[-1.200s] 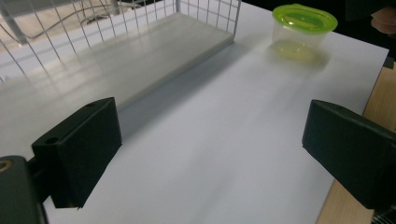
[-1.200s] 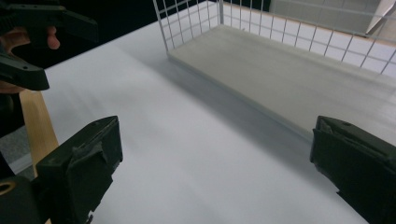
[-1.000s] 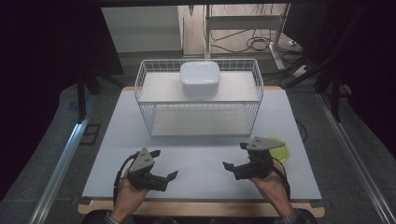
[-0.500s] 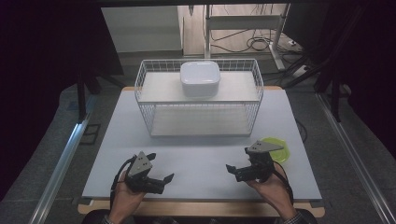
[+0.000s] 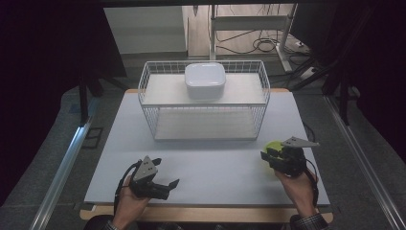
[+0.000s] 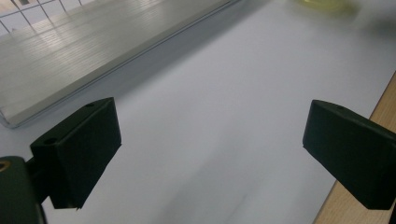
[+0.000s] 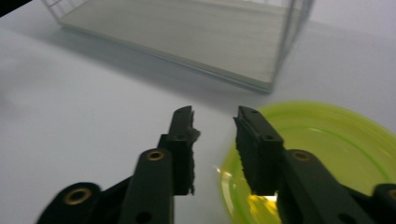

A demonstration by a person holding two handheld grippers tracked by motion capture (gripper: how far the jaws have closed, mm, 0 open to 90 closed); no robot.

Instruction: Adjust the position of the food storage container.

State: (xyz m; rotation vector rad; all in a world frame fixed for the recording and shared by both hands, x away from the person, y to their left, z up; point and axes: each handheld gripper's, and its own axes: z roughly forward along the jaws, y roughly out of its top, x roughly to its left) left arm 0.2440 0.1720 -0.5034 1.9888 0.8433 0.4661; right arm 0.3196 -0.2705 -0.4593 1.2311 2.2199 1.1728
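Yellow-green plastic catches our eye first in the high view: a shallow plate [image 5: 271, 146] lies on the white table [image 5: 206, 163] near its right edge, partly hidden under the right gripper [image 5: 266, 156], well apart from the wire basket [image 5: 203, 103] that carries a white lidded box [image 5: 205, 80] on its upper shelf. The left gripper [image 5: 168, 184] rests low by the near edge, jaws spread and holding nothing. From the left gripper view we note the two black jaws standing wide over bare table, the basket's lower shelf [image 6: 93, 51] at upper left, and a blurred sliver of the plate [image 6: 327, 5] far off. In the right gripper view the jaws have just been closing and now stand narrow; one sits over the plate's [image 7: 327, 154] near rim, the other over the table just outside it, with the rim passing between them. We cannot see the pads pressing on it yet, so we log them as not yet clamped. The plate looks thin, glossy, translucent, with a low raised lip. Our worry: the slick, shallow rim could slip out as the jaws shut, or the outer jaw could push the light plate across the smooth table instead of catching it.
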